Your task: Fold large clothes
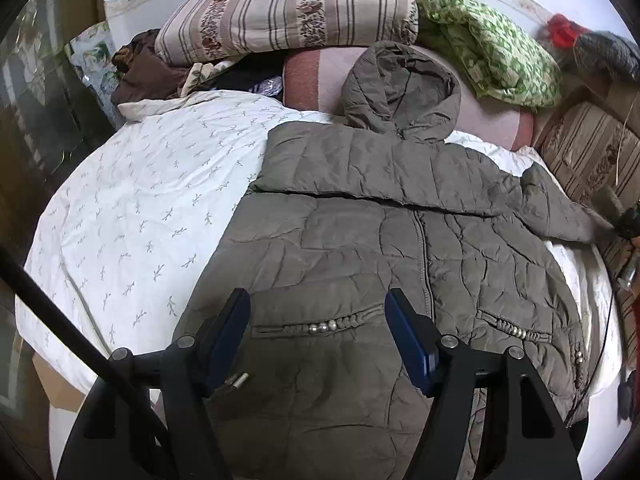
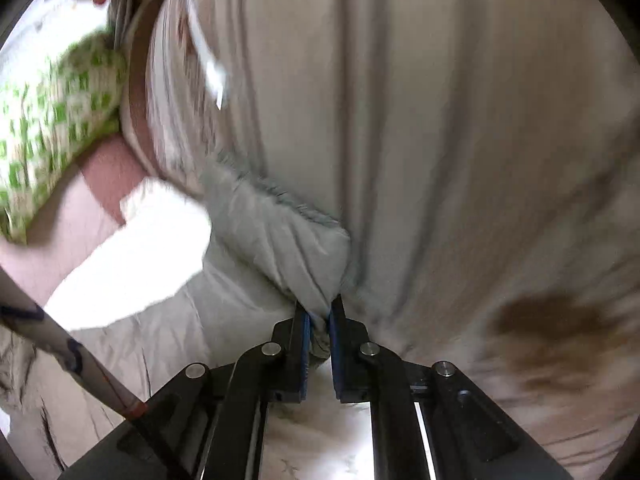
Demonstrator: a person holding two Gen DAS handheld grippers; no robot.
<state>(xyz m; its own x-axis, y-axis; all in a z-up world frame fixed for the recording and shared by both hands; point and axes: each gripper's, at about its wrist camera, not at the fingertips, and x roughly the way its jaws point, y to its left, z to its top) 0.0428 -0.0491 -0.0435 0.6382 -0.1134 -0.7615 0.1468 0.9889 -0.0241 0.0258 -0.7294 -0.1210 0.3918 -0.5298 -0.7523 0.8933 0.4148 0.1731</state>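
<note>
**Jacket spread on the bed, right gripper pinching its sleeve**

Left wrist view: a grey-brown quilted hooded jacket (image 1: 400, 220) lies front up on a white quilt (image 1: 140, 200) with a small sprig print, hood toward a striped pillow (image 1: 288, 12) and a green patterned cloth (image 1: 492, 56). One sleeve lies folded across the chest. The left gripper (image 1: 316, 320) hovers over the lower front by a beaded pocket, fingers apart, nothing between them.

Right wrist view: blurred. The right gripper (image 2: 319, 316) has its fingers drawn together, clamped on the cuff end of the jacket's sleeve (image 2: 280, 240), beside a pale striped fabric (image 2: 440, 120)
</note>
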